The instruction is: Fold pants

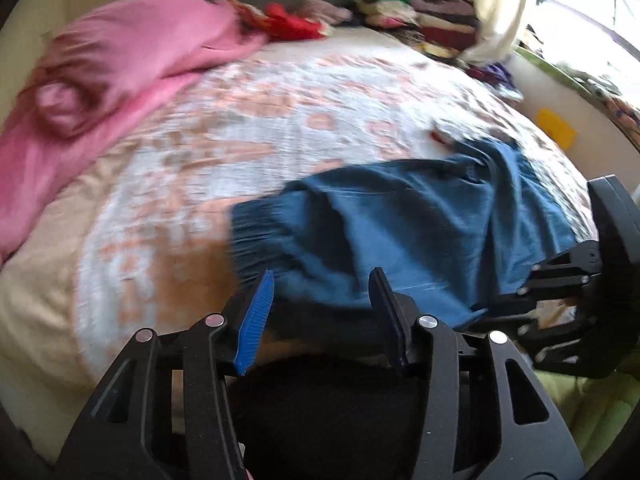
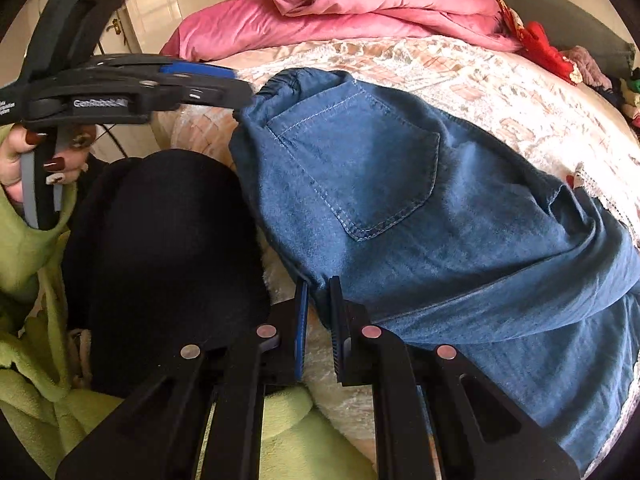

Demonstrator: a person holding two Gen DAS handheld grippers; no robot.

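Blue denim pants [image 2: 400, 216] lie bunched on the patterned bedspread [image 2: 500, 92], back pocket up, elastic waistband toward the left. They also show in the left wrist view [image 1: 400, 232]. My right gripper [image 2: 319, 292] is nearly closed, pinching the pants' near edge. It shows at the right edge of the left wrist view [image 1: 532, 280]. My left gripper [image 1: 320, 280] is open and empty, just in front of the waistband side of the pants. In the right wrist view the left gripper [image 2: 236, 80] reaches in from the left, its tips beside the waistband.
A pink duvet [image 1: 100, 80] is heaped at the far left of the bed. Piles of folded clothes [image 1: 416, 16] sit at the headboard corner. A black-clad knee [image 2: 160, 248] and green fleece [image 2: 36, 272] are at the near edge. A window [image 1: 592, 12] is at right.
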